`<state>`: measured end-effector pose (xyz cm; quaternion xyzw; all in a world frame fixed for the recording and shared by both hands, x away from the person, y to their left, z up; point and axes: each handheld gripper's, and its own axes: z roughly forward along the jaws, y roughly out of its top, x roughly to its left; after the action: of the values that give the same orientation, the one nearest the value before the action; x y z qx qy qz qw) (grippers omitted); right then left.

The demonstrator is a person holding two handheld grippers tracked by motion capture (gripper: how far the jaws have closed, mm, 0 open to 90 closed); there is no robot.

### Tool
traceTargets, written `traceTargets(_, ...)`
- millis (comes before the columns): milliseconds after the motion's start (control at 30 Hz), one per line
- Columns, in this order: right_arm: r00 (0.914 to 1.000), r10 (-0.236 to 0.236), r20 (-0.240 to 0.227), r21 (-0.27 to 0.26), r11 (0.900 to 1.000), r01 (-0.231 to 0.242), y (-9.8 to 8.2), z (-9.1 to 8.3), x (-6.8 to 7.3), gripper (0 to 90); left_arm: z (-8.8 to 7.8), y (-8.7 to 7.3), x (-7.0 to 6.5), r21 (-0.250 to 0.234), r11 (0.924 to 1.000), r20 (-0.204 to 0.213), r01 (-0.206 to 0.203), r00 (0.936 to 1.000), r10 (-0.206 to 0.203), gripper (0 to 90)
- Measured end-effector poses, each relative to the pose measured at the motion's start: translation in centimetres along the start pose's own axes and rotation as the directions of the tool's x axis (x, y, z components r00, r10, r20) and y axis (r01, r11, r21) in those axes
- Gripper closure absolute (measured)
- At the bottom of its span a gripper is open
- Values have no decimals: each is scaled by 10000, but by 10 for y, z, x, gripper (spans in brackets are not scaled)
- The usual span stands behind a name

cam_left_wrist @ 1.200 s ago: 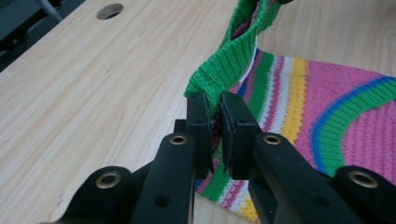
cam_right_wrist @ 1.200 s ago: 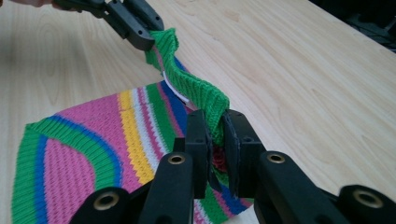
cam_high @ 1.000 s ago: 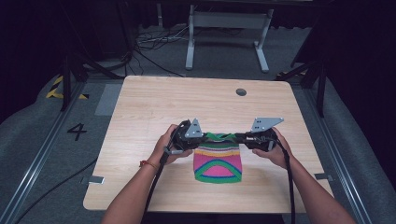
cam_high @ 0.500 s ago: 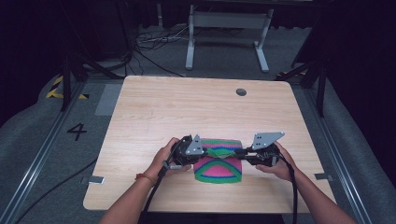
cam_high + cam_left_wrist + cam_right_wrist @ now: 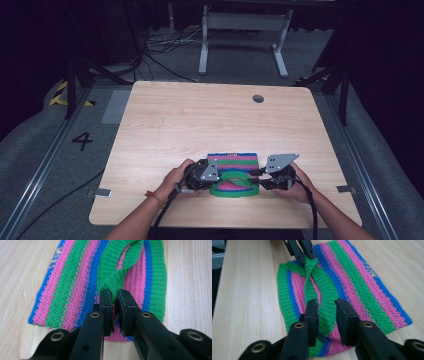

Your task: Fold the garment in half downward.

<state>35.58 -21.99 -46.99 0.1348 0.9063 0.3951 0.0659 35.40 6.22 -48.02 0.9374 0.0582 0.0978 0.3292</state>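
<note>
A knitted cloth [image 5: 232, 161] with green, pink and blue stripes lies flat on the wooden table [image 5: 200, 125], near its front edge. Its green border is folded back over it as a raised strip between both grippers. My left gripper [image 5: 220, 181] [image 5: 115, 296] is shut on one end of that green border [image 5: 113, 281]. My right gripper [image 5: 252, 180] [image 5: 327, 306] has just been opening its jaws. The other end of the green border [image 5: 325, 302] lies loose between its pads, which stand apart. The left gripper's jaws [image 5: 303, 252] show far off in the right gripper view.
A round hole [image 5: 258, 98] sits near the table's far right edge. Beyond the table stand a metal frame [image 5: 240, 45] and loose cables [image 5: 160, 45] on the floor. A rail and a painted 4 [image 5: 82, 141] lie to the left.
Both hands have come toward the table's front edge and lower. The cloth, held up between the grippers before, now lies flatter on the table with its green border over it.
</note>
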Motion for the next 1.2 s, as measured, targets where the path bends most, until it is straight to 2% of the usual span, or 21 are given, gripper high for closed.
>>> traceTargets(33, 10000, 0, 0, 0, 10000, 0, 0, 0, 0, 711, 0, 0, 0, 0, 10000, 0, 0, 10000, 0, 813)
traceTargets(67, 10000, -42, -70, 134, 9999, 43, -3, 5, 1, 674, 0, -2, 0, -10, 10000, 59, 15, 10000, -15, 804)
traceTargets(133, 10000, 32, -93, 222, 9997, -29, -4, 8, 2, 675, 0, -5, -1, -36, 10000, 145, 84, 9999, -83, 794)
traceTargets(233, 9999, -115, -108, 431, 9990, 120, -8, 14, 4, 679, 1, -8, -4, -122, 9994, 208, 338, 9992, -335, 691)
traceTargets(267, 10000, -57, -50, 394, 9992, 59, -9, 14, 4, 717, 1, -9, -6, -161, 9993, 107, 332, 9994, -330, 659)
traceTargets(367, 9997, -224, 119, 383, 9990, 219, -8, 12, 5, 848, -1, -7, -10, -82, 10000, -115, 23, 9999, -24, 677)
traceTargets(400, 9990, -364, 250, 435, 9984, 353, -7, 10, 6, 877, -2, -7, -11, -64, 10000, -199, -42, 9998, 41, 744)
traceTargets(467, 9988, -417, 246, 378, 9985, 408, -7, 7, 7, 888, -5, -5, -12, -156, 9997, -329, -175, 9993, 170, 810)
traceTargets(567, 9988, -447, 206, 211, 9988, 442, -5, 2, 9, 891, -8, -4, -13, -213, 9996, -278, -209, 9994, 203, 832)
traceTargets(733, 9988, -471, -153, 245, 9986, 475, -5, -3, 14, 887, -4, -2, -21, 125, 9988, -42, -476, 9989, 477, 794)
traceTargets(767, 9984, -523, -212, 367, 9979, 531, -7, -2, 15, 881, -2, -2, -24, 295, 9973, -93, -667, 9977, 670, 794)
traceTargets(867, 9983, -536, -237, 811, 9952, 553, -14, 3, 18, 857, 0, -1, -29, 511, 9957, -471, -779, 9957, 803, 701)
traceTargets(900, 9991, -372, -210, 710, 9967, 386, -17, 4, 19, 847, 0, -2, -31, 490, 9956, -664, -797, 9943, 829, 675)
traceTargets(933, 9994, -288, -182, 586, 9978, 298, -19, 4, 19, 844, 0, -3, -32, 512, 9960, -837, -726, 9935, 767, 658)
traceTargets(1033, 9998, -171, 128, 400, 9991, 166, -23, 4, 23, 853, -1, -6, -30, 473, 9971, -952, -601, 9934, 644, 656)
traceTargets(1067, 9997, -121, 206, 372, 9992, 113, -23, 4, 23, 855, -1, -7, -28, 421, 9980, -908, -464, 9946, 501, 656)
traceTargets(1100, 9995, -168, 267, 383, 9991, 158, -23, 4, 24, 854, -1, -11, -24, 216, 9996, -828, -161, 9964, 178, 655)
traceTargets(1133, 9990, -264, 352, 400, 9989, 250, -23, 5, 23, 854, -1, -13, -22, 98, 10000, -847, -19, 9964, 27, 654)
traceTargets(1200, 9991, -130, 415, 329, 9994, 116, -23, 7, 23, 854, 0, -17, -16, -145, 9993, -905, 343, 9953, -355, 654)
